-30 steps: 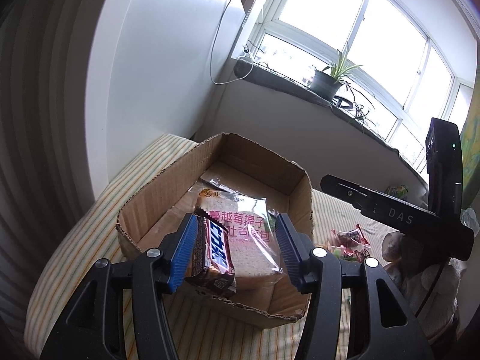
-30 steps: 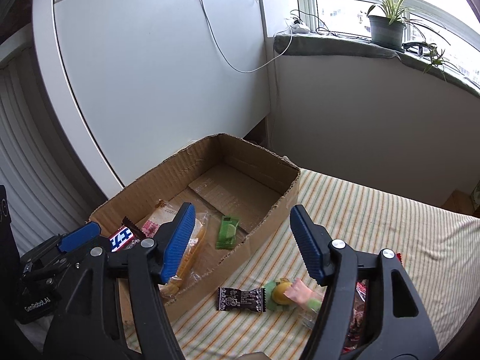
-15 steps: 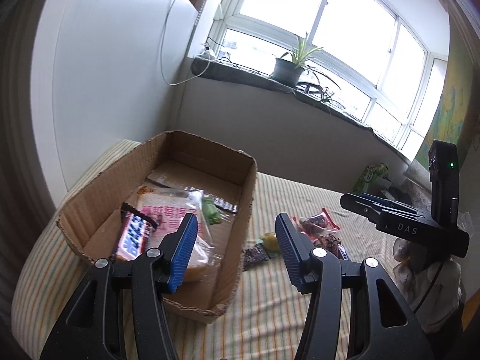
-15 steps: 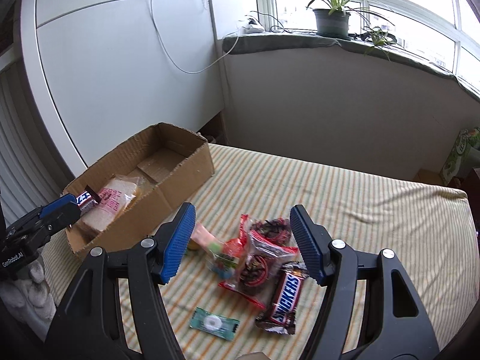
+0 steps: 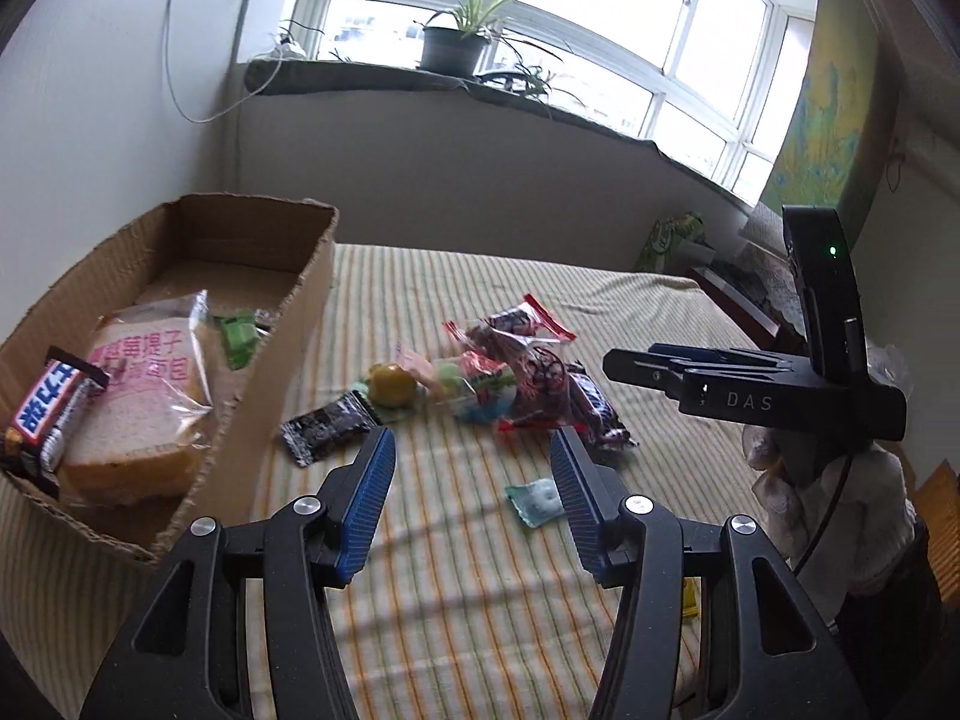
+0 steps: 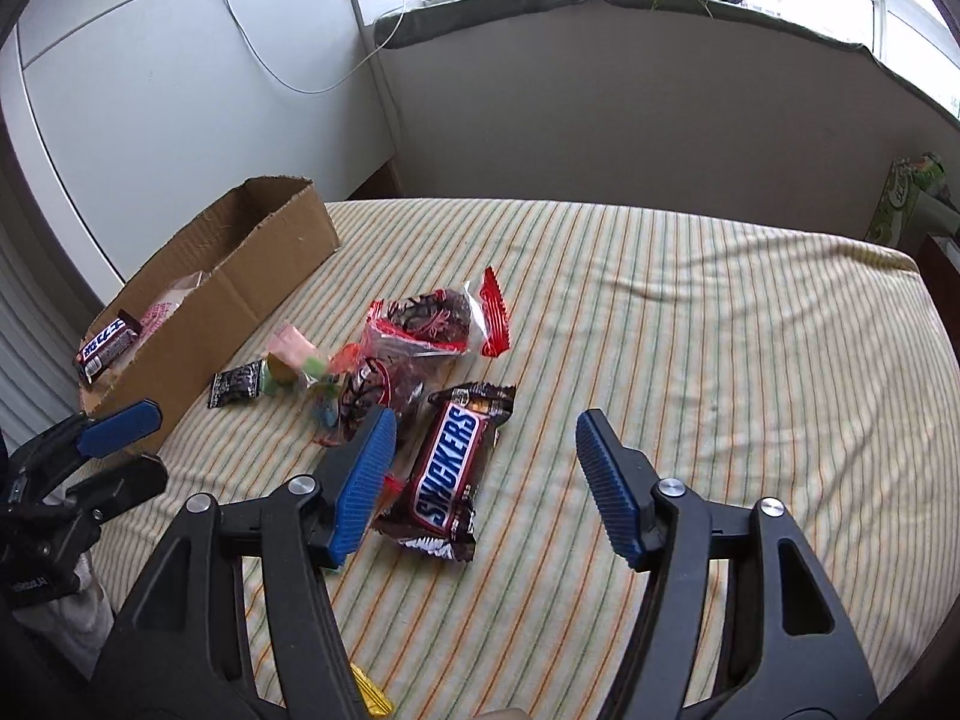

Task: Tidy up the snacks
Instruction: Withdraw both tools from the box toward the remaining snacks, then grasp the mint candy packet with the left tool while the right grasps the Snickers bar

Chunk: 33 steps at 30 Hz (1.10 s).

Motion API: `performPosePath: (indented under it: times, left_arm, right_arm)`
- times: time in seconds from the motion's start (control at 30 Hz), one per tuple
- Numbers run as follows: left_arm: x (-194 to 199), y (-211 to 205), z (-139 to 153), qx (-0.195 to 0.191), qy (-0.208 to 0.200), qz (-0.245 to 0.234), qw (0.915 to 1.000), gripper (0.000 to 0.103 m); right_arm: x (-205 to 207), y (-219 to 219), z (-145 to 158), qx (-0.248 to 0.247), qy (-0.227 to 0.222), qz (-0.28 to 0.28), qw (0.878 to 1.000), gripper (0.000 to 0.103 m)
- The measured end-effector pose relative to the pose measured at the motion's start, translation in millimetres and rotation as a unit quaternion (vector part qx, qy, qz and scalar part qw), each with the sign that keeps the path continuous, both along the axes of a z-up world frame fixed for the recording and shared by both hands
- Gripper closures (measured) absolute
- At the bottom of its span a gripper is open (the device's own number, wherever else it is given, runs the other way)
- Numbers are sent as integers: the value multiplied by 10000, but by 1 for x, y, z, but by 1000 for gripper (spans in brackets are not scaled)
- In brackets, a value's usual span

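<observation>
A cardboard box (image 5: 312, 276) (image 6: 282, 240) stands at the left on the striped cloth. In it lie a bread pack (image 5: 144, 384), a Snickers bar (image 5: 48, 408) (image 6: 105, 345) and a green sweet (image 5: 237, 330). Loose snacks lie right of the box: a black packet (image 5: 327, 426) (image 6: 236, 383), a yellow sweet (image 5: 390, 384), red bags (image 5: 516, 330) (image 6: 432, 318) and a pale green sweet (image 5: 537, 498). A second Snickers bar (image 6: 453, 468) lies between my right gripper's (image 6: 483, 480) open fingers. My left gripper (image 5: 471, 492) is open and empty above the cloth.
The striped cloth (image 6: 690, 312) covers the whole surface, with its edge at the right. A windowsill with a potted plant (image 5: 456, 42) runs along the back wall. A white cabinet (image 6: 180, 120) stands behind the box. A green pack (image 6: 906, 192) sits at the far right.
My left gripper let the Snickers bar go into the box and swung right toward the loose snacks. My right gripper moved right from the box to the second Snickers bar.
</observation>
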<state>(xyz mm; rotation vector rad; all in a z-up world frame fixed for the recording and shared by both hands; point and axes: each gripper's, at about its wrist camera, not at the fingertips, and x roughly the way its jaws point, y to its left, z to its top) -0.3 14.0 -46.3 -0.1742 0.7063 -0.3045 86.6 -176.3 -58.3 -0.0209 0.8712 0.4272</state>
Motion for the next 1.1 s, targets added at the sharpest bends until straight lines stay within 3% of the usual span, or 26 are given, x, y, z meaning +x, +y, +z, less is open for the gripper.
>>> performPosePath:
  times: [0.23, 0.37, 0.5, 0.63, 0.73, 0.97, 1.1]
  left_arm:
    - [15, -27, -18, -53, 402, -468, 9981, 50]
    - [25, -43, -20, 179, 421, -643, 9969, 50]
    - [34, -54, -27, 215, 561, -857, 9945, 56]
    - [34, -59, -34, 290, 697, -1010, 9920, 70]
    - [28, -60, -35, 334, 752, -1055, 9910, 75]
    - [20, -62, -38, 425, 801, -1091, 9899, 75]
    - [18, -67, -37, 683, 718, -1045, 9896, 75]
  right_arm:
    - [-5, 5, -15, -8, 235, 145, 9996, 45]
    - [-3, 6, -19, -35, 271, 147, 9995, 45]
    - [4, 5, -24, -44, 351, 138, 9993, 45]
    - [7, 1, -26, 23, 413, 146, 9990, 45]
    - [7, 1, -26, 10, 404, 149, 9991, 45]
    - [8, 9, -28, -145, 373, 232, 9989, 46]
    - [10, 15, -30, -325, 343, 244, 9986, 54]
